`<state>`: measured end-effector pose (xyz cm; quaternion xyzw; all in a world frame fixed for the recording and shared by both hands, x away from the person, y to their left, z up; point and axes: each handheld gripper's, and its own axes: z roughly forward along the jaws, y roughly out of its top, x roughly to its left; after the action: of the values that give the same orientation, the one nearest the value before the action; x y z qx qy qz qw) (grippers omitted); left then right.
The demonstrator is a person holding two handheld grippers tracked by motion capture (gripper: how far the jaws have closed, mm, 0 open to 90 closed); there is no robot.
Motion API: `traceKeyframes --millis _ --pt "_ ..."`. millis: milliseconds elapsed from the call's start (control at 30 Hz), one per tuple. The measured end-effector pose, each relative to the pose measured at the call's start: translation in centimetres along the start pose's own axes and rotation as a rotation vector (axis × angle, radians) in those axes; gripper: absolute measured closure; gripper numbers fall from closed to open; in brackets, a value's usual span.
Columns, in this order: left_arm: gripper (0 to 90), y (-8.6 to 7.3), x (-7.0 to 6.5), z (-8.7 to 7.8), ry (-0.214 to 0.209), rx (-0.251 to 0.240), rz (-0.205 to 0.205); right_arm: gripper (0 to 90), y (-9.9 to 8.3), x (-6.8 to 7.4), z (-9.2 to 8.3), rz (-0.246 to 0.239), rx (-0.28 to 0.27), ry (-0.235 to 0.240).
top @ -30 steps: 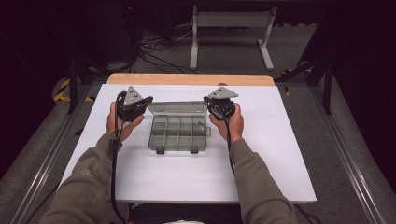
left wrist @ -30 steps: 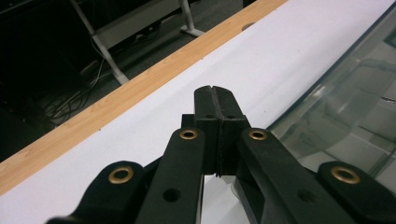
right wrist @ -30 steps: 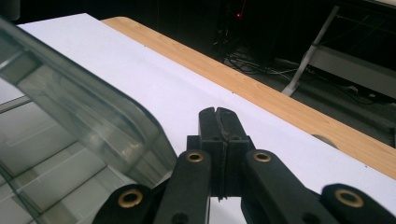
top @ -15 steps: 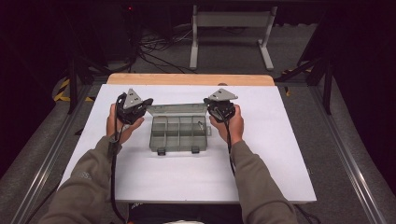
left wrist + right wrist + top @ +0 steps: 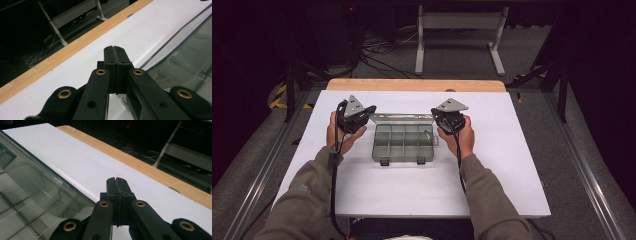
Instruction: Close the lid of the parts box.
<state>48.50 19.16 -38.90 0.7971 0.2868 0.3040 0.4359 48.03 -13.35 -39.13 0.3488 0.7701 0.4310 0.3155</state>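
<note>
While both grippers flank it, clear organizer box (image 5: 403,141) (lid up) sits between.

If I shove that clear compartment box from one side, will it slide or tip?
The compartment box sits low and flat on the smooth white table, so it would probably slide, not tip. It looks like empty thin plastic, so likely light. Its raised lid may flap.
</note>
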Motion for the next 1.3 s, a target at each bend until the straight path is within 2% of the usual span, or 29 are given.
traceKeyframes --millis 133,667,1033,1300 --pt "89.8 -0.2 0.0 0.0 0.004 0.000 0.009 90.0 -0.2 0.1 -0.2 0.000 -0.002 0.008" --pt "89.8 -0.9 -0.2 -0.2 -0.007 -0.007 0.000 90.0 -0.5 0.4 -0.6 -0.004 -0.001 0.028" --pt "89.8 -1.6 -0.6 -0.6 -0.029 0.002 0.017 90.0 -0.7 0.5 -0.8 0.001 0.001 0.053" --pt "89.9 -1.8 -0.9 -0.8 -0.028 0.001 0.024 90.0 -1.0 0.7 -1.0 -0.006 0.004 0.063"
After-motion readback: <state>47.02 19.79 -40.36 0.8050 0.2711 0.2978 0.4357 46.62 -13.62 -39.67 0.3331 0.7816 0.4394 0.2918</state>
